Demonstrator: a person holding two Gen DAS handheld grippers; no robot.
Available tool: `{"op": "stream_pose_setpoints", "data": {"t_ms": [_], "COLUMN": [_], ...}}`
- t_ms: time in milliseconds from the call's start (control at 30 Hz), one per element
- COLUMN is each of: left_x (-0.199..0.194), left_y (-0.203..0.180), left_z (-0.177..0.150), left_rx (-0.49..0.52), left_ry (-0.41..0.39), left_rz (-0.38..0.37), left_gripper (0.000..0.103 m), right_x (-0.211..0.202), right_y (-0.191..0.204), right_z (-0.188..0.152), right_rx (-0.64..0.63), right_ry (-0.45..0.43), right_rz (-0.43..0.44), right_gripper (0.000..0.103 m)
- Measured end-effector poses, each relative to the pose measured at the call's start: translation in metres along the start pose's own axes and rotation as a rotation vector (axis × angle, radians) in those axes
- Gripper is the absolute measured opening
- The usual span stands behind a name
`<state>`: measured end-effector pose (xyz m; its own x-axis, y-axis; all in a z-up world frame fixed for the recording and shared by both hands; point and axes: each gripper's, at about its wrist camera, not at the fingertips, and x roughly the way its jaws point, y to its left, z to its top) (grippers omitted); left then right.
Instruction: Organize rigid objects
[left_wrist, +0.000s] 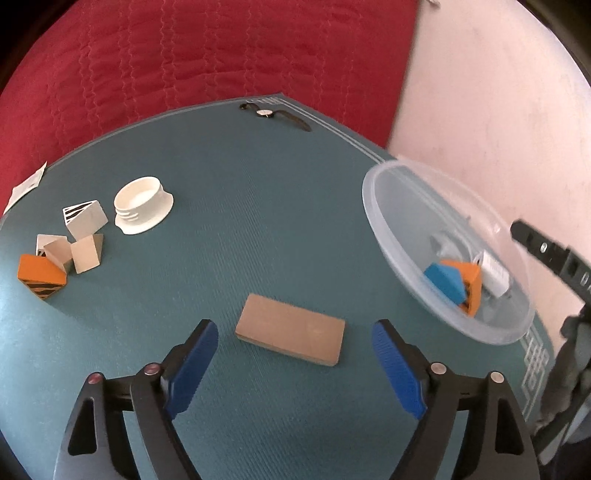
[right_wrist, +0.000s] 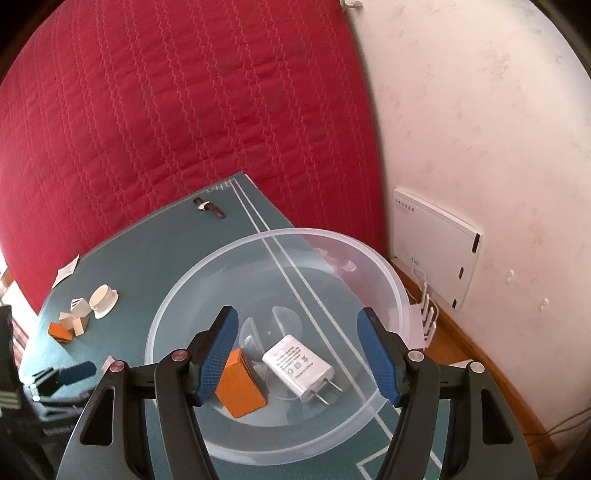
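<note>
Brown and flat, a rectangular wooden block (left_wrist: 290, 334) lies on the ribbed teal mat (left_wrist: 258, 206) between the left gripper's (left_wrist: 291, 341) spread, ridged blue jaws, untouched. The right gripper's (right_wrist: 295, 350) jaws gape, empty, over the translucent round plastic bowl (right_wrist: 369, 266).

A red quilted cover (right_wrist: 177, 122) with wavy stitch lines fills the far side, behind the teal mat (left_wrist: 258, 206) with pale border lines. On the right stands a pinkish-white wall (right_wrist: 487, 129), a flat white box (right_wrist: 436, 247) leaning on it, above a wooden floor strip (right_wrist: 476, 365).
</note>
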<state>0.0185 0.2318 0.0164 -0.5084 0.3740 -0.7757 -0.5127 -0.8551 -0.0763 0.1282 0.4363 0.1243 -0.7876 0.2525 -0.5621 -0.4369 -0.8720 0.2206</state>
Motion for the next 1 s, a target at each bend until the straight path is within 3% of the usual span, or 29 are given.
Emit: {"op": "stream_pose_setpoints", "data": {"t_ms": [133, 300, 667, 1000], "left_x": [0.003, 0.007, -0.008, -0.027], "left_y": [-0.002, -0.006, -0.007, -0.049], "left_z": [-0.005, -0.006, 0.003, 0.036], "left_rx": [0.031, 0.078, 0.061, 0.144], "left_ry": [0.008, -0.005, -0.047, -0.146], "left_rz": [0.022, 0.053, 0.034, -0.018], "left_gripper": [0.086, 0.066, 0.066, 0.066], "right_x": [0.000, 0.000, 0.002, 0.004], "right_y": [0.000, -0.001, -0.003, -0.004], "right_z": [0.000, 0.000, 0.000, 0.000], "right_rx": [-0.001, 0.001, 0.008, 0.012], "right_ry": [0.001, 0.004, -0.001, -0.004], "right_rz": [0.001, 0.001, -0.002, -0.002], "right_gripper": [0.068, 0.068, 0.068, 0.068]}}
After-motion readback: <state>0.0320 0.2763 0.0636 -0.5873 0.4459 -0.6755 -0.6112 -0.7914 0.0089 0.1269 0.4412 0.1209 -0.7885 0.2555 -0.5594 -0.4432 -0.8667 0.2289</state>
